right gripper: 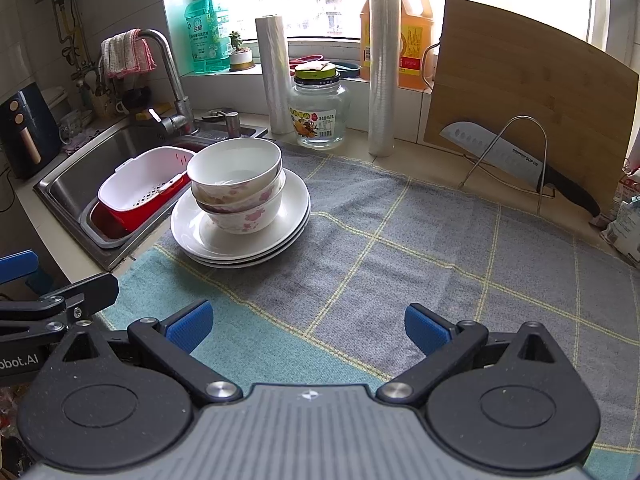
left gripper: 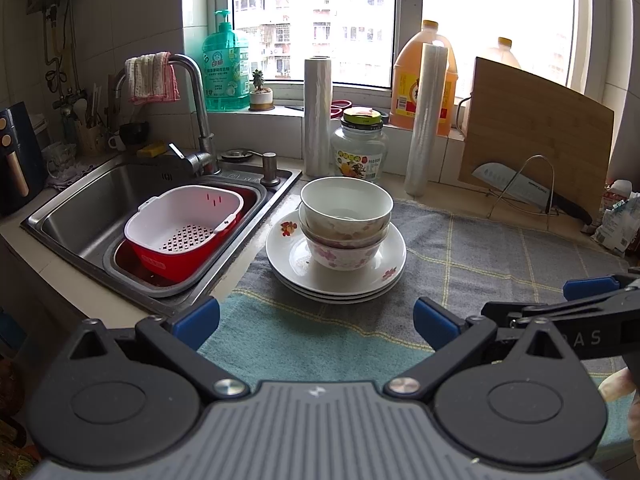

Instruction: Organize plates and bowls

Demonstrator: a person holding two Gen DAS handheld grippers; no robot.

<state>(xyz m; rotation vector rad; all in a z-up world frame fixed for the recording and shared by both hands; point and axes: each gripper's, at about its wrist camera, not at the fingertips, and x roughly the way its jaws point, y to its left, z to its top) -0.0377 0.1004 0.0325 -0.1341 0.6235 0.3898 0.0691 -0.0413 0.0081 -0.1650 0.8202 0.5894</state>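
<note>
Daylight floods in from the window (left gripper: 316,20) far ahead of the fingers, and the panes are blown out to near white, most strongly in the right wrist view. The worktop cloth (right gripper: 400,240) is evenly lit, with only soft shadows under the stacked plates (left gripper: 336,276). Both views are sharp in the middle; fisheye bending curves the cutting board (right gripper: 520,92), and the corners darken to black.

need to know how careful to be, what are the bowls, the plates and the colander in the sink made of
Bowls: likely glazed ceramic or porcelain; glossy white with pink flower prints, though melamine can't be ruled out.
Plates: same glossy white look with a floral print, probably the same ware.
Colander: plastic by its look; matte white, moulded holes, nested in a red plastic basin.
</note>
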